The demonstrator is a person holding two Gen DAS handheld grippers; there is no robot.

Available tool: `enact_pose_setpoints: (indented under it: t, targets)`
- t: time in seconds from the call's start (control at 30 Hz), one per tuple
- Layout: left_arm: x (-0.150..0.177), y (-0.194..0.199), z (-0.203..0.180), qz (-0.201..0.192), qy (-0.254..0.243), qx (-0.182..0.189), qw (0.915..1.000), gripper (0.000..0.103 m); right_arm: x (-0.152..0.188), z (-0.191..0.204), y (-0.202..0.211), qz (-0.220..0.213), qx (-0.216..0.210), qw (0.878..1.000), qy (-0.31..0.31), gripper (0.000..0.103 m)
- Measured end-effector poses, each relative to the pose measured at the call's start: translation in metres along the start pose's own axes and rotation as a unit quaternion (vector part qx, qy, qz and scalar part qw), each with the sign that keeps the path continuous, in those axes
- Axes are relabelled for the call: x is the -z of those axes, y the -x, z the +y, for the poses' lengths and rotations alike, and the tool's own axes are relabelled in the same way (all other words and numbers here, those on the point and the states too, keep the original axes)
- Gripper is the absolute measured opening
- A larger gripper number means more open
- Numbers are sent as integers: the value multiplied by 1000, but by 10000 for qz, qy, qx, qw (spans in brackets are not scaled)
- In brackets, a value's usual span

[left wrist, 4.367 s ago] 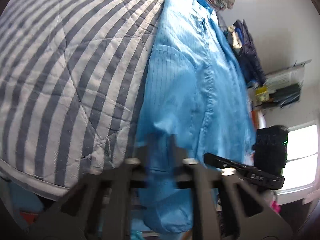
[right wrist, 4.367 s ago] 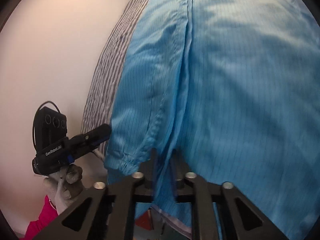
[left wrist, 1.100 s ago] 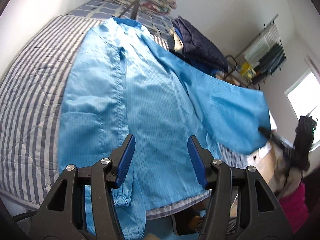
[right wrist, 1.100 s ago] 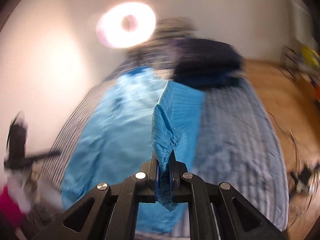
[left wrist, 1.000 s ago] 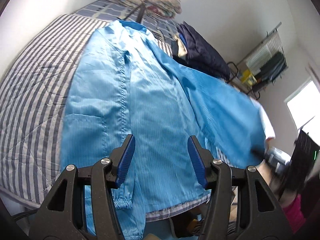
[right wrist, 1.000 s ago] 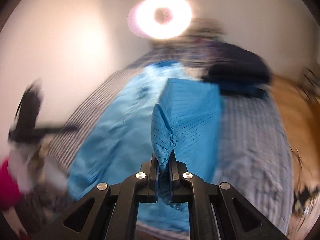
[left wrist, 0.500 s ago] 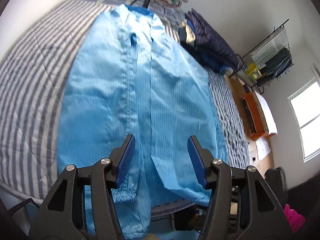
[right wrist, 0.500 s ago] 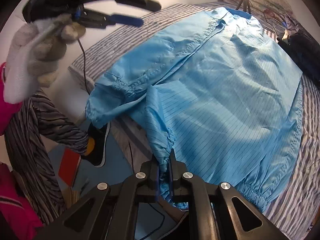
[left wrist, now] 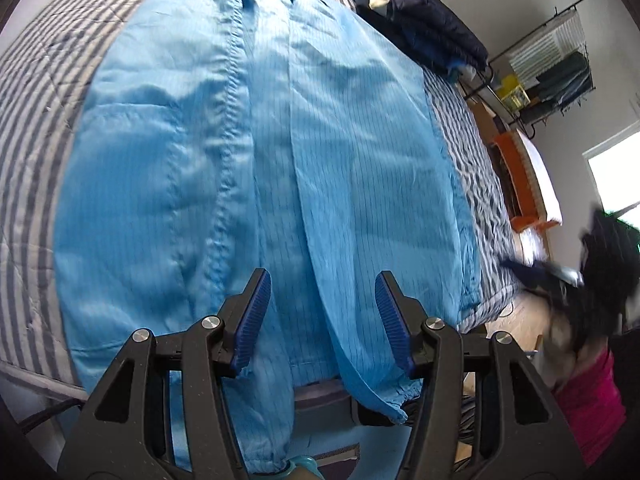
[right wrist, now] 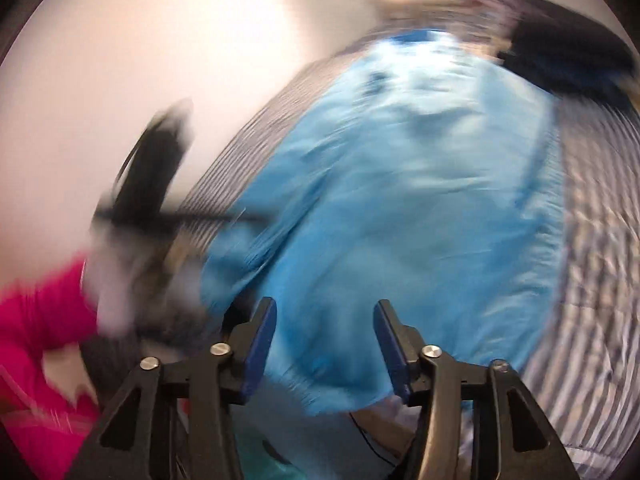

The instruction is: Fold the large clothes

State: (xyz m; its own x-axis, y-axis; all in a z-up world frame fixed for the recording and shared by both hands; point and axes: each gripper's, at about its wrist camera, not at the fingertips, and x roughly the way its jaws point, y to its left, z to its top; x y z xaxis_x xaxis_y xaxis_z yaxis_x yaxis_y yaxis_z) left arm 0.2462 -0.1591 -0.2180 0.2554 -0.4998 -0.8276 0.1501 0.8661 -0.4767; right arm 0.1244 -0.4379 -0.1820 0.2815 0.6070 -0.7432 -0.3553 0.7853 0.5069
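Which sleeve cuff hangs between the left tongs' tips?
The elastic cuff low near the right tip; the other cuff hangs lower, behind the tongs' frame.

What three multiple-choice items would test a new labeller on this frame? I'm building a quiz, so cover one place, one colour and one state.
1. Where does the blue coat lie?
A. on the striped bedspread
B. on the floor
C. on the clothes rack

2. What colour are the pads of the left gripper?
A. red
B. blue
C. white

3. How does the right gripper stand?
A. shut on a sleeve
B. shut on nothing
C. open, gripping nothing

Answers: 1 A, the coat is spread flat over the stripes, its cuffs hanging past the near edge. 2 B, both ribbed pads show dark blue. 3 C, its jaws have just been opening and stand apart, with cloth behind them but nothing pinched.
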Motion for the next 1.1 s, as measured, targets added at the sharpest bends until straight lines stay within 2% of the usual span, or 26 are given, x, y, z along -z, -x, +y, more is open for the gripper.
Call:
enact_pose_setpoints:
  t: [0.13, 0.27, 0.37, 0.43, 0.47, 0.5, 0.57, 0.67, 0.77, 0.9, 1.1]
  targets:
    - [5, -11, -3, 131, -82, -26, 9999, 56, -29, -62, -17, -84, 136, 9946, -1021, 41]
    - [11, -22, -2, 286, -104, -25, 9995, 56, -44, -102, -35, -140, 68, 9860, -1660, 41]
    - [13, -26, -2, 326, -134, -49, 9994, 56, -50, -120, -48, -198, -338, 9792, -1993, 41]
    - [14, -29, -4, 348, -154, -27, 9993, 56, -55, -125, -56, -224, -471, 9777, -2034, 41]
    - [14, -31, -5, 365, -164, -23, 9992, 56, -58, -125, -59, -224, -479, 9782, -2010, 37]
    - [15, -33, -6, 386, -177, -9, 9991, 56, -59, -124, -62, -240, -473, 9787, -1981, 33]
    - [16, -35, -9, 409, -214, 12, 9989, 56, -63, -121, -70, -203, -357, 9806, -1917, 16]
    - [16, -33, -17, 377, -342, 43, 9987, 56, -66, -116, -73, -184, -173, 9846, -1732, 5]
    - [16, -32, -23, 342, -449, 64, 9984, 56, -70, -112, -69, -218, 9, 9871, -1587, 0]
    - [17, -34, -26, 399, -507, 109, 9979, 56, -70, -115, -60, -211, 131, 9877, -1543, 0]
    - [23, -42, -28, 569, -607, 208, 9963, 56, -76, -133, -43, -150, 832, 9862, -1423, 0]
